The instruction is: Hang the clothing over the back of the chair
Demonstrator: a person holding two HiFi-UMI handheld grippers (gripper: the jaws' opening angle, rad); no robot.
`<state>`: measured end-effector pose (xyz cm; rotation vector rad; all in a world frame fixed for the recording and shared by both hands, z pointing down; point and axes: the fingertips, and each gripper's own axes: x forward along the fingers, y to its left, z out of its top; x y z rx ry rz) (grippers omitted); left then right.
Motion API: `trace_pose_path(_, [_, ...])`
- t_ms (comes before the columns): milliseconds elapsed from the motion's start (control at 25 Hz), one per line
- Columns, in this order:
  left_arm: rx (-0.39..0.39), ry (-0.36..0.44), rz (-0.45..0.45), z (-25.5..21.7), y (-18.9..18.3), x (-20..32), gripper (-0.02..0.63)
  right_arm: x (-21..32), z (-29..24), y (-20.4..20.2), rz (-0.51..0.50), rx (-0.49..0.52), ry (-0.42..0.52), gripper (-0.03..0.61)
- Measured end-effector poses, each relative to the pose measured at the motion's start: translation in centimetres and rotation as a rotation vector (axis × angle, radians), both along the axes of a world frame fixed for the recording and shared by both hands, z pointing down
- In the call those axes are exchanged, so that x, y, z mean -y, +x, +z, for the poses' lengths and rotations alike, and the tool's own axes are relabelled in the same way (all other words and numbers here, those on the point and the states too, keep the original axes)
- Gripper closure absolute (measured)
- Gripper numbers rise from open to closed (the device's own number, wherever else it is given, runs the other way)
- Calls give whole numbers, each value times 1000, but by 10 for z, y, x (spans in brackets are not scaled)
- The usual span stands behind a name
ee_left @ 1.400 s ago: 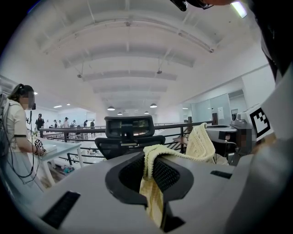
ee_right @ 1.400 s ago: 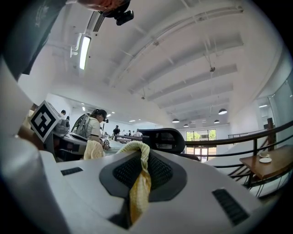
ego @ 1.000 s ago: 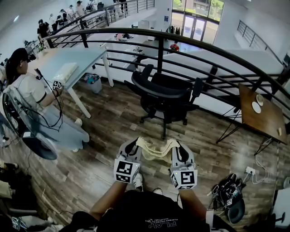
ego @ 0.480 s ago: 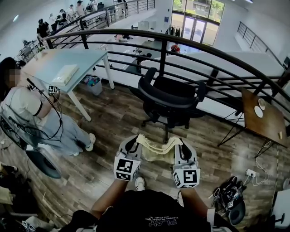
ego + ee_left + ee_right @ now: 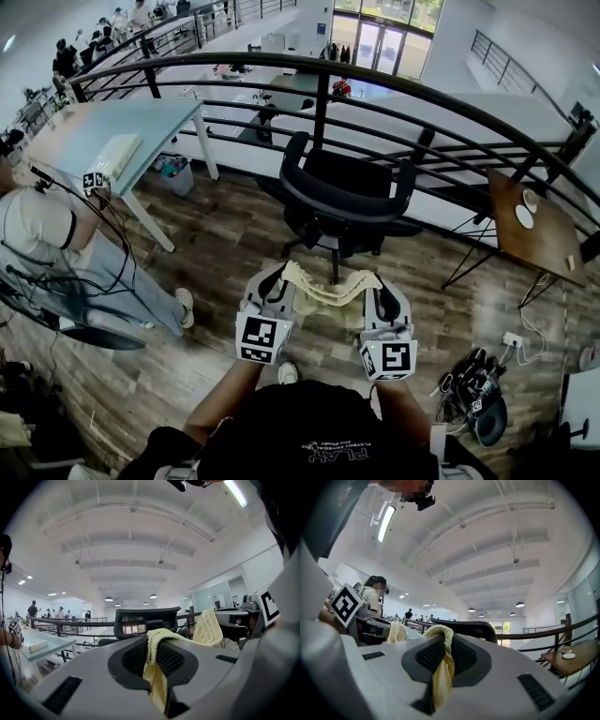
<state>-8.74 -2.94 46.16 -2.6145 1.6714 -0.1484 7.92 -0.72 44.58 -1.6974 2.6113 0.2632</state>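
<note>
The left gripper [image 5: 278,279] is pinched shut on one top edge of the cream knit [image 5: 323,292]. The knit hangs between both grippers, sagging in the middle, near the chair [image 5: 342,192] ahead but not touching it. The right gripper [image 5: 380,286] is clamped on the other edge. The knit looks light, soft and limp, and probably stretchy. Gripping both upper corners should spread it for draping over the back.

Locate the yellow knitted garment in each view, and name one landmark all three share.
Head view: garment low centre, between left tongs and right tongs.
Left gripper view: garment bottom centre, trailing right.
Right gripper view: garment bottom centre, trailing left.
Shared landmark: black office chair, beyond it.
</note>
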Motion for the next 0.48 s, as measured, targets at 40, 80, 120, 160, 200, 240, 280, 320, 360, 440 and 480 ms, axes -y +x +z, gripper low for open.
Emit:
trace_pose_path(40, [0, 8, 6, -2, -1, 3, 575, 1, -2, 0, 14, -6, 7, 539])
trace_pose_path(80, [0, 13, 12, -4, -2, 6, 575, 4, -3, -1, 28, -15, 17, 540])
trace_pose_path(120, [-2, 16, 18, -6, -2, 10, 575, 7, -4, -2, 40, -27, 25, 538])
trace_pose_path(160, [-5, 17, 25, -6, -2, 12, 575, 9, -4, -2, 52, -38, 30, 540])
trace_pose_path(200, [-9, 17, 36, -6, -1, 14, 575, 11, -3, -1, 64, -43, 30, 538])
trace_pose_path(240, [-11, 18, 48, -6, 1, 14, 575, 12, -2, 0, 77, -41, 28, 538])
trace_pose_path(280, [-9, 20, 61, -6, 1, 16, 575, 13, 0, 0, 89, -36, 27, 538])
trace_pose_path(320, [-3, 22, 74, -6, 1, 18, 575, 15, 1, 0, 98, -32, 28, 539])
trace_pose_path(360, [5, 23, 85, -7, 0, 21, 575, 17, 2, -2, 105, -30, 28, 538])
trace_pose_path(440, [13, 24, 97, -9, -5, 25, 575, 18, 1, -8, 115, -43, 28, 538])
trace_pose_path(480, [13, 25, 98, -10, -10, 27, 575, 17, -1, -10, 116, -55, 29, 539])
